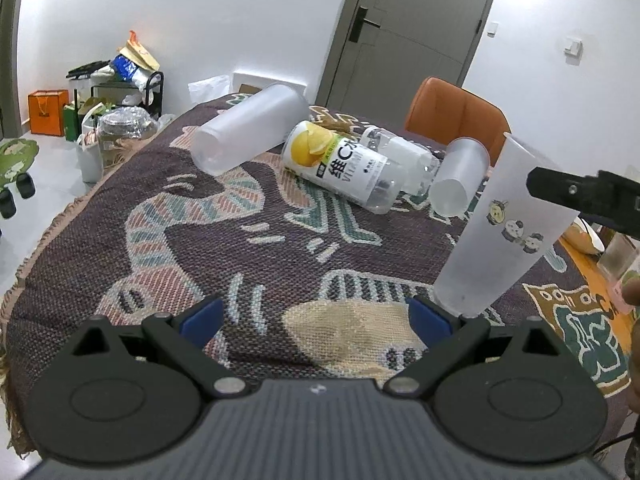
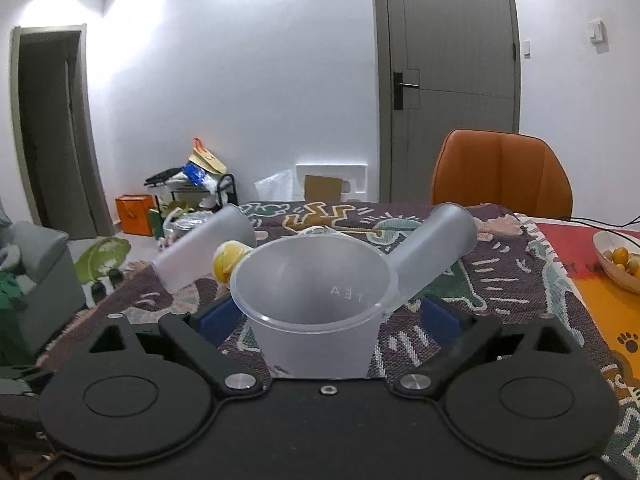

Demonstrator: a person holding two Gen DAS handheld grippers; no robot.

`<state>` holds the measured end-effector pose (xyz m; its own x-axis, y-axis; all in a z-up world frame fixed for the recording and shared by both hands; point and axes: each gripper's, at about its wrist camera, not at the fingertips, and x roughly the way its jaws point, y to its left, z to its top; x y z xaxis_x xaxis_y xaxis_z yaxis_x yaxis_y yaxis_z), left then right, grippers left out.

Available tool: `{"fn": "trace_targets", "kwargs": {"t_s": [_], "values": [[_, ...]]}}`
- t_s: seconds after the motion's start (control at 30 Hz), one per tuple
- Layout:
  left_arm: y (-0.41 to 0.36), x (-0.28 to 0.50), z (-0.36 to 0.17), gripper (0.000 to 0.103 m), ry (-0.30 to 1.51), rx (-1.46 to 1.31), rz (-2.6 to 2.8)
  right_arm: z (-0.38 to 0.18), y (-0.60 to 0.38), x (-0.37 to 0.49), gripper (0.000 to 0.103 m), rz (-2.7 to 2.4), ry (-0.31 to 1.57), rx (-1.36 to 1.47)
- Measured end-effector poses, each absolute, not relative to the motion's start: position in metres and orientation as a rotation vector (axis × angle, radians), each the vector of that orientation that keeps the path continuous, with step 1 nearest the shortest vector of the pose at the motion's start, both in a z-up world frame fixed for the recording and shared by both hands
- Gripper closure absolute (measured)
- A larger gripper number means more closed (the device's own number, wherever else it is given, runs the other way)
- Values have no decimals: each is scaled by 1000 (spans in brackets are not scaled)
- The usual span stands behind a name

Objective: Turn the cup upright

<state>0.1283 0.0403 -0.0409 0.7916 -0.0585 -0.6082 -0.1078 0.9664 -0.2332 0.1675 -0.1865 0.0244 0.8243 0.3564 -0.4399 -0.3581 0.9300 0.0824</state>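
Note:
A frosted plastic cup with cartoon stickers (image 1: 496,232) stands upright, open end up, on the patterned tablecloth at the right. In the right wrist view the same cup (image 2: 316,312) sits between the blue pads of my right gripper (image 2: 332,320), whose jaws stand wide apart and clear of its sides. My right gripper's black body (image 1: 580,196) shows beside the cup's rim. My left gripper (image 1: 316,320) is open and empty, low over the cloth left of the cup. Two more frosted cups lie on their sides: one far left (image 1: 248,132), one behind (image 1: 460,176).
A lemon-label bottle (image 1: 340,164) and a clear bottle (image 1: 404,160) lie between the fallen cups. An orange chair (image 1: 452,112) stands behind the table. A bowl of small fruit (image 2: 620,260) sits at the right. Clutter and a sofa lie off the left edge.

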Motion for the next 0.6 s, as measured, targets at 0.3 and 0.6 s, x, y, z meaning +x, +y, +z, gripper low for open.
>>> {"fn": "trace_targets", "kwargs": {"t_s": [0.3, 0.6], "values": [[14, 119, -23, 5, 626, -196, 2, 32, -216, 147, 3, 417, 442, 41], [-4, 96, -7, 5, 591, -138, -15, 34, -240, 128, 0, 452, 419, 78]]}}
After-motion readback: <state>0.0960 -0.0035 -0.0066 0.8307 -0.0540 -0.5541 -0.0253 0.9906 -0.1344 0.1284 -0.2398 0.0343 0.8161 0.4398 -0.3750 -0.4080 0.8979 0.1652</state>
